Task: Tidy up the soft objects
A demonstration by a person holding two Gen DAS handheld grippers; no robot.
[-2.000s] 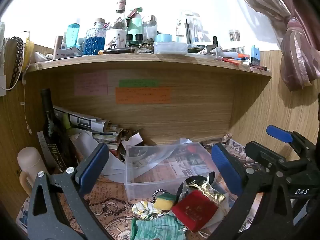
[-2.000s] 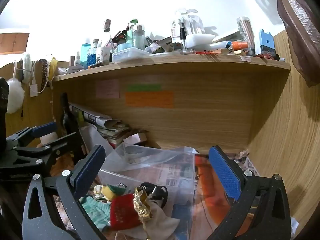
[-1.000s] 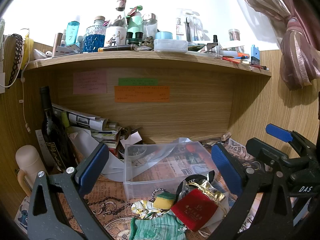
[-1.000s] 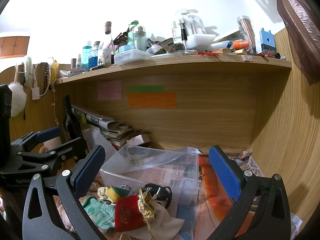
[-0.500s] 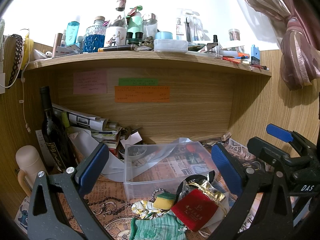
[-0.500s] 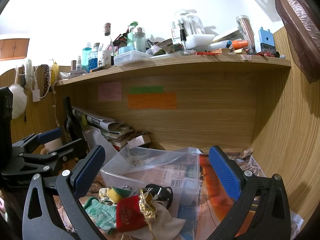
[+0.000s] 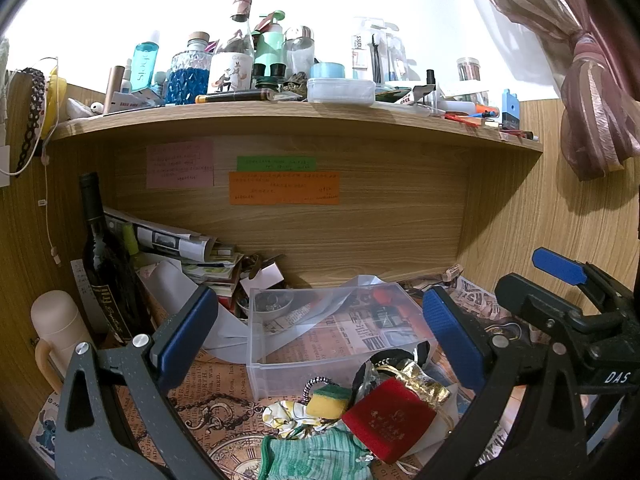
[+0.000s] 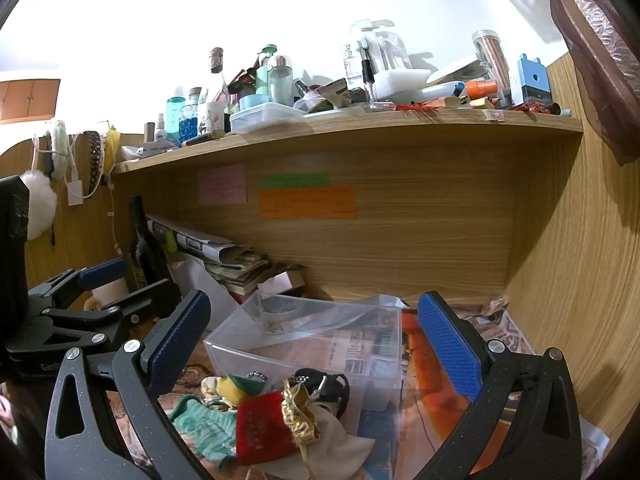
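A pile of soft things lies on the patterned desk mat in front of a clear plastic bin [image 7: 320, 344] [image 8: 312, 344]. It holds a red pouch with gold trim [image 7: 390, 416] [image 8: 260, 426], a yellow and green sponge [image 7: 326, 398] [image 8: 236, 388], a green striped cloth [image 7: 312, 458] [image 8: 204, 424], a black hair tie [image 8: 324, 384] and a cream cloth [image 8: 336, 446]. My left gripper [image 7: 320, 336] is open and empty above the pile. My right gripper [image 8: 314, 332] is open and empty over the bin, to the right of the left one.
A dark wine bottle [image 7: 104, 264], a cream flask [image 7: 56, 328] and stacked papers [image 7: 180, 248] stand at the left back. A wooden shelf [image 7: 280, 120] crowded with bottles hangs overhead. Wooden walls close the back and right. A curtain [image 7: 592, 92] hangs at upper right.
The right gripper has drifted slightly right and back over two seconds, so the bin and pile sit a little more central in its view. The left gripper has hardly moved. Both stay open.
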